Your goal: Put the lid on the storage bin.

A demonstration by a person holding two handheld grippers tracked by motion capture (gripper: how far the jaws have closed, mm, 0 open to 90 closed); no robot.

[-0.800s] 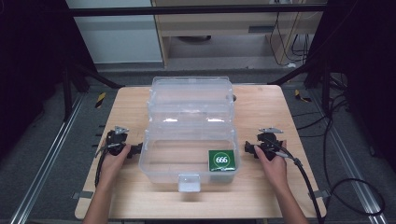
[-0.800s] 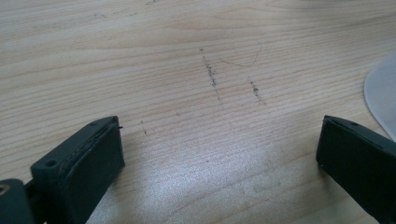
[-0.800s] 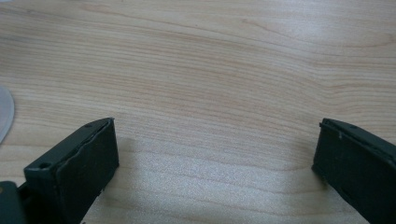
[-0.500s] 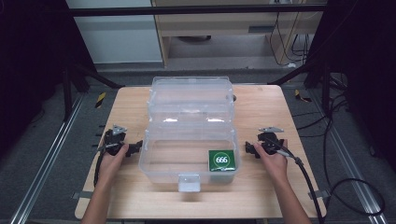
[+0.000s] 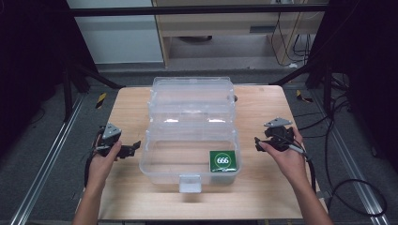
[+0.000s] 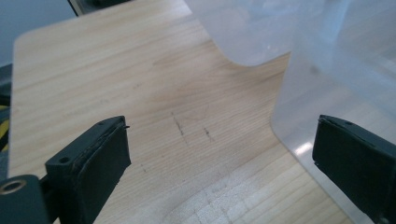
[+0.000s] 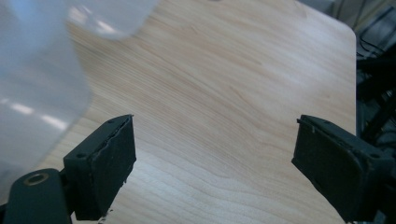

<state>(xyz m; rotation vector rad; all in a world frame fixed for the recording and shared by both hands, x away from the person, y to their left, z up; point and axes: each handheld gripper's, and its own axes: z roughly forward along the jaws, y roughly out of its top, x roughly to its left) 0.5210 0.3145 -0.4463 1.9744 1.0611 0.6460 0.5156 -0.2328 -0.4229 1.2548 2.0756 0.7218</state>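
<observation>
We saw a clear plastic box (image 5: 190, 154) standing open in the middle of the wooden surface (image 5: 263, 197), its lid (image 5: 191, 97) tipped back toward the far edge. A green card marked 666 (image 5: 222, 161) lay inside the box, in its front right corner, against the right wall. A small latch tab (image 5: 189, 183) stuck out from the front wall.

Our left hand-held gripper (image 5: 133, 148) sat just beside the box's left wall, pointing toward it. In the left gripper view its jaws stood wide apart with nothing between them but bare wood, and the rounded corner of the box (image 6: 322, 93) lay just ahead of the right-hand jaw.

Our right hand-held gripper (image 5: 259, 143) sat near the box's right wall, a small gap of wood between them, also pointing inward. In the right gripper view its jaws were spread wide and empty over the wood grain (image 7: 224, 93), with the blurred wall of the box (image 7: 37, 88) at the left edge.
</observation>
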